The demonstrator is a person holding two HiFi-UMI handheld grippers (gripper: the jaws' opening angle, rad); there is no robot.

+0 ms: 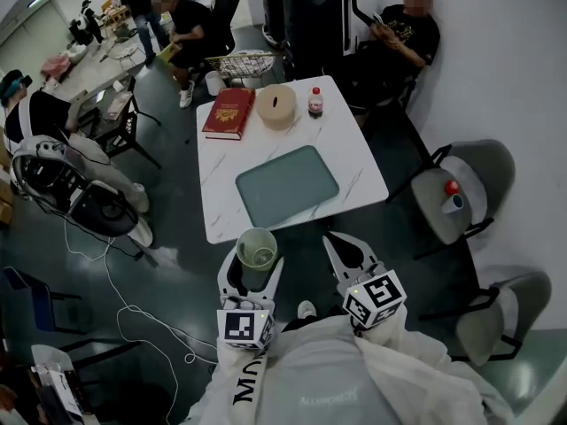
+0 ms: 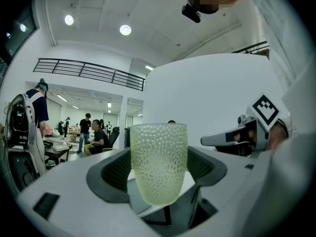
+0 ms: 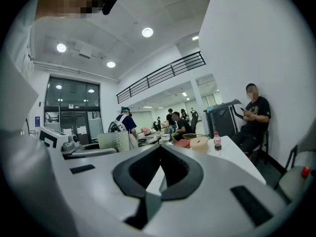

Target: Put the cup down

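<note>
Cup point(image 1: 256, 248), upright, clamped in left gripper point(image 1: 257, 260), short of tabletop point(image 1: 354, 162) near edge; right gripper point(image 1: 333, 241) closed, empty; step: carrying; next likely forward reach, then lowering

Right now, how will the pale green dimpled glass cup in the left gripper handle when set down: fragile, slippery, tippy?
Probably rigid and fragile: the pale green dimpled glass cup looks translucent, like glass. Its dimples likely help the left gripper hold it without slipping. It narrows toward the base, so it may tip if released tilted.
</note>
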